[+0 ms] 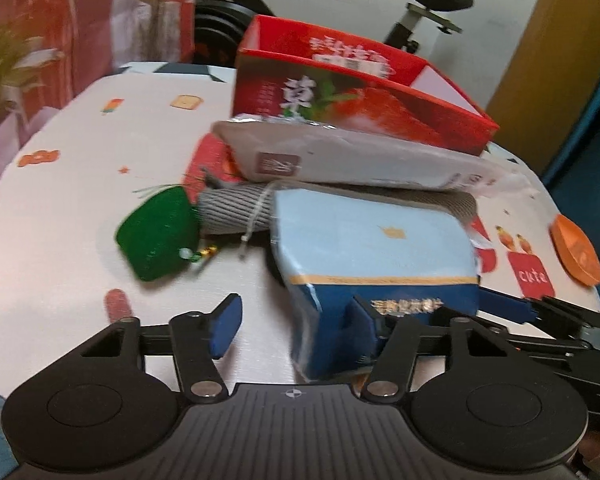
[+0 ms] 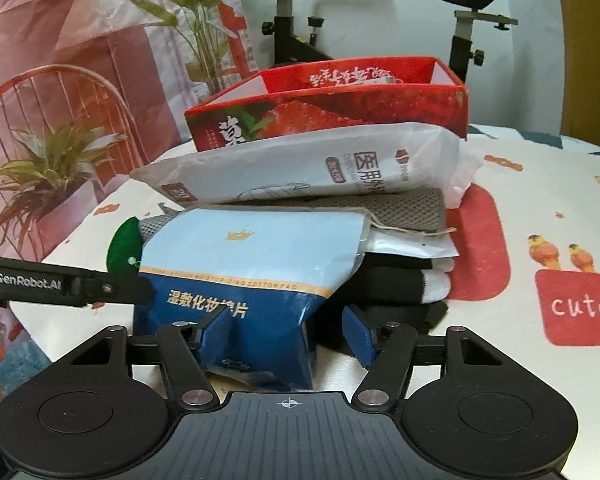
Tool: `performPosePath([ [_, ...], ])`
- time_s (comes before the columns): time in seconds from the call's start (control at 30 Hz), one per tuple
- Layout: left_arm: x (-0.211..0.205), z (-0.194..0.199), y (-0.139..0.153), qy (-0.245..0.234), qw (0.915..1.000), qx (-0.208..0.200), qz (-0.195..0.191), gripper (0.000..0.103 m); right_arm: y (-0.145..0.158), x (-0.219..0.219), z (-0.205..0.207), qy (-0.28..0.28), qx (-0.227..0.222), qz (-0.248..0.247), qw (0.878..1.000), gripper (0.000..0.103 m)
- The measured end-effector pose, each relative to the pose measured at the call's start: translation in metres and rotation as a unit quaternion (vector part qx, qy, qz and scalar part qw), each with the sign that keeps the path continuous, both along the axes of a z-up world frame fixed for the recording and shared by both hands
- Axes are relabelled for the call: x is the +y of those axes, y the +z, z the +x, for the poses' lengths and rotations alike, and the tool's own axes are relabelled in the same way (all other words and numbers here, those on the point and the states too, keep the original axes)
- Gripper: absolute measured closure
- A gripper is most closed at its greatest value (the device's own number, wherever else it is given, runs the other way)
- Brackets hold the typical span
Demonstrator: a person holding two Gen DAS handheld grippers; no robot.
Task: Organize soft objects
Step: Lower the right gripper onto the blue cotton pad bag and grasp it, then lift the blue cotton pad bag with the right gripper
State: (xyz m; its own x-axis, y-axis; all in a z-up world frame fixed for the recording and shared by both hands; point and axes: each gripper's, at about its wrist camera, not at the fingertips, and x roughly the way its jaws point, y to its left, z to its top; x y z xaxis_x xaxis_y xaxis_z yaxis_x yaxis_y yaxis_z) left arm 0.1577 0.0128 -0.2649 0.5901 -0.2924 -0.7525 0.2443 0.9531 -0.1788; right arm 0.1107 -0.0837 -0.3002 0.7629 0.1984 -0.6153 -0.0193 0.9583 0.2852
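Observation:
A blue and light-blue cotton pad pack (image 1: 372, 248) (image 2: 252, 256) leans at the front of a pile of soft things on the table. My left gripper (image 1: 292, 330) is open: its right finger overlaps the pack's lower left corner, while the left finger stands apart from it. My right gripper (image 2: 288, 332) is also open, with its left finger over the pack's lower right part and its right finger off to the side. Behind the pack lie a white mask pack (image 2: 300, 168), grey knit cloth (image 2: 380, 208) and black-and-white folded fabric (image 2: 400, 280). A green pouch (image 1: 156, 236) lies to the left.
An open red strawberry box (image 1: 340, 80) (image 2: 340, 100) stands behind the pile. An orange disc (image 1: 576, 252) sits at the table's right edge. The patterned tablecloth (image 1: 80, 184) is bare on the left. An exercise bike (image 2: 292, 20) and a plant (image 2: 48, 168) stand beyond the table.

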Motion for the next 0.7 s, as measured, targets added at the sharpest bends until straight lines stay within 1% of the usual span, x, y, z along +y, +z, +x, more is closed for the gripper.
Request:
performPosePath([
  [0.1, -0.005, 0.0, -0.005, -0.014, 0.9998, 0.004, -0.011, 0.047, -0.002, 0.001, 0.0, 0.006, 0.001, 0.008, 1.0, 0.049],
  [0.27, -0.004, 0.004, -0.017, -0.024, 0.9977, 0.03, -0.056, 0.047, -0.004, 0.001, 0.001, 0.011, 0.004, 0.02, 1.0, 0.054],
  [0.33, -0.003, 0.005, -0.022, -0.028, 0.9966, 0.034, -0.069, 0.047, -0.004, 0.001, 0.001, 0.013, 0.005, 0.026, 1.0, 0.059],
  [0.5, -0.009, 0.004, -0.027, -0.042, 0.9957, 0.032, -0.076, 0.047, -0.004, 0.001, 0.0, 0.016, 0.004, 0.029, 0.999, 0.064],
  [0.57, -0.011, 0.004, -0.027, -0.047, 0.995, 0.035, -0.081, 0.049, -0.004, 0.001, -0.001, 0.016, 0.004, 0.03, 0.999, 0.065],
  [0.7, -0.012, 0.001, -0.027, -0.052, 0.9955, 0.03, -0.073, 0.052, -0.003, -0.001, -0.002, 0.012, 0.004, 0.033, 0.999, 0.069],
])
